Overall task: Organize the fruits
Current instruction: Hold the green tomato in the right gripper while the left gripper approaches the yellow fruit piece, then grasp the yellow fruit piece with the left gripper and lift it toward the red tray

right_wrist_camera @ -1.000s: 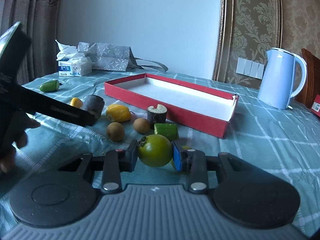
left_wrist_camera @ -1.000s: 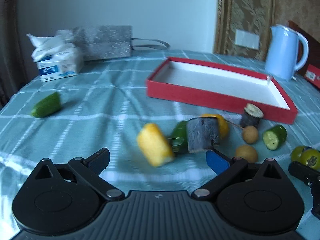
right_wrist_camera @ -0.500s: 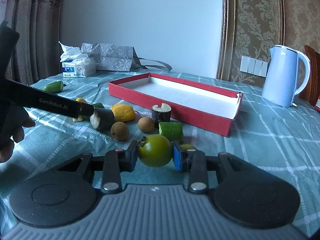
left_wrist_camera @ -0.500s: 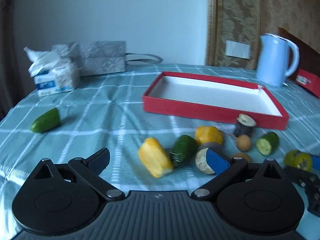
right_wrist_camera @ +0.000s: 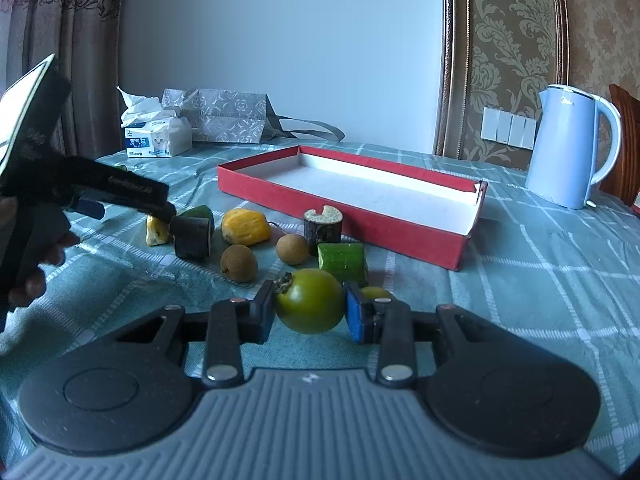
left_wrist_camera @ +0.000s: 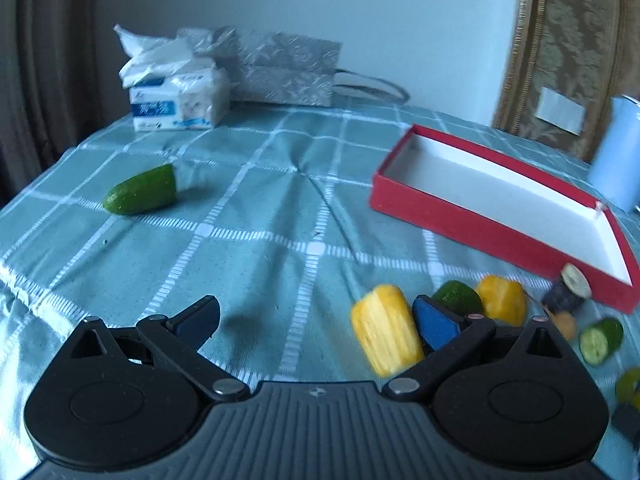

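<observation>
Progress: red tray [right_wrist_camera: 460, 246] sits empty, centre right of the right wrist view. No fruit is in it yet, so I judge the sorting barely started and nearly everything left to do.

Right gripper [right_wrist_camera: 310, 312]: clenched on a green round fruit [right_wrist_camera: 310, 304], lower centre of frame. Both pads touch its sides. It looks like an unripe persimmon, but I cannot be sure. A smaller yellow-green fruit [right_wrist_camera: 376, 293] lies just behind the right pad, half hidden.

Left gripper [left_wrist_camera: 316, 322]: jaws spread wide, nothing between them. In its own view the blue right pad sits just beside a yellow corn-like piece [left_wrist_camera: 386, 330], lower right of centre. Whether it touches is hard to tell, as the frame is blurred. In the right wrist view the same gripper reaches in from the left edge, its tip at a dark cylindrical chunk [right_wrist_camera: 192, 237].

Loose items on the counter [left_wrist_camera: 256, 216], clustered in front of the tray:
- yellow lumpy fruit [right_wrist_camera: 246, 232]
- two small brown round fruits [right_wrist_camera: 239, 262] and [right_wrist_camera: 293, 249]
- bark-covered stub [right_wrist_camera: 323, 226]
- cut cucumber block [right_wrist_camera: 344, 260]

One cucumber half [left_wrist_camera: 142, 192] lies well apart at the left of the left wrist view.

Relation to goal: the held green fruit is near the tray's front wall but not over it. Next step, as I judge it, is to carry it over the rim.
</observation>
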### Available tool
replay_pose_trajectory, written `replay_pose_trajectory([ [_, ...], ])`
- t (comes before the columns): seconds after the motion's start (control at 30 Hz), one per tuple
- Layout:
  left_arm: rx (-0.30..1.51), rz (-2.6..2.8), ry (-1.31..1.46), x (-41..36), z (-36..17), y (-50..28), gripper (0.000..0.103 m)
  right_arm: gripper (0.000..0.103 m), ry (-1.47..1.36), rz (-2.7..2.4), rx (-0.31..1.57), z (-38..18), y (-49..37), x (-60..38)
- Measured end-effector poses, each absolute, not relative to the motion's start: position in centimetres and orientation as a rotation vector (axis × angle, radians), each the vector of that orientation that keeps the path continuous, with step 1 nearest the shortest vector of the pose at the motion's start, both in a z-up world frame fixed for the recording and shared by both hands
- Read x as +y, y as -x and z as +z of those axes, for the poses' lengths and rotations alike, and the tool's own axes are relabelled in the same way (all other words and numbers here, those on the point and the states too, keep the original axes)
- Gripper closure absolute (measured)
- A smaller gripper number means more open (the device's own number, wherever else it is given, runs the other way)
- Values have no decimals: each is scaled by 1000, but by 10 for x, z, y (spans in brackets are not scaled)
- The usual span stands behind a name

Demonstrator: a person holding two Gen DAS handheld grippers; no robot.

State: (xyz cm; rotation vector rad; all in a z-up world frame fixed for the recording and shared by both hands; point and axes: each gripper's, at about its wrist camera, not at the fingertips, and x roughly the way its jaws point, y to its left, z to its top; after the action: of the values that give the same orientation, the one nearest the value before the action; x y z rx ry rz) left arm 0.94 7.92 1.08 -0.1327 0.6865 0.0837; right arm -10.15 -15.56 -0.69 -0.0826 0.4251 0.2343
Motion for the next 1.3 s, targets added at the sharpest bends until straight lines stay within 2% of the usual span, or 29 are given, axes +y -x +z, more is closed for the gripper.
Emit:
replay_pose_trajectory([
  [0.43, 792, 155, 118, 73, 9, -14, 0, 69, 74, 246, 429, -7, 101, -157],
  [0.8, 769, 127, 41, 73, 4, -12, 1, 69, 56, 252, 429, -7, 100, -159],
  [0.87, 751, 111, 29, 72, 4, -9, 6, 70, 56, 255, 430, -8, 100, -158],
  [0.97, 724, 66, 7, 68, 6, -4, 25, 70, 62, 256, 433, -8, 100, -157],
  [1.03, 710, 23, -4, 64, 7, -1, 45, 70, 65, 264, 438, -8, 99, -156],
  [1.07, 707, 10, -13, 62, 7, 0, 49, 70, 68, 267, 440, -8, 99, -156],
  [1.13, 701, -23, -20, 59, 8, 2, 68, 70, 72, 271, 442, -9, 99, -156],
  [1.2, 698, -49, -13, 58, 8, 3, 74, 70, 69, 281, 447, -9, 98, -156],
  [1.3, 687, -57, -20, 58, 7, 5, 75, 70, 67, 284, 448, -9, 98, -157],
])
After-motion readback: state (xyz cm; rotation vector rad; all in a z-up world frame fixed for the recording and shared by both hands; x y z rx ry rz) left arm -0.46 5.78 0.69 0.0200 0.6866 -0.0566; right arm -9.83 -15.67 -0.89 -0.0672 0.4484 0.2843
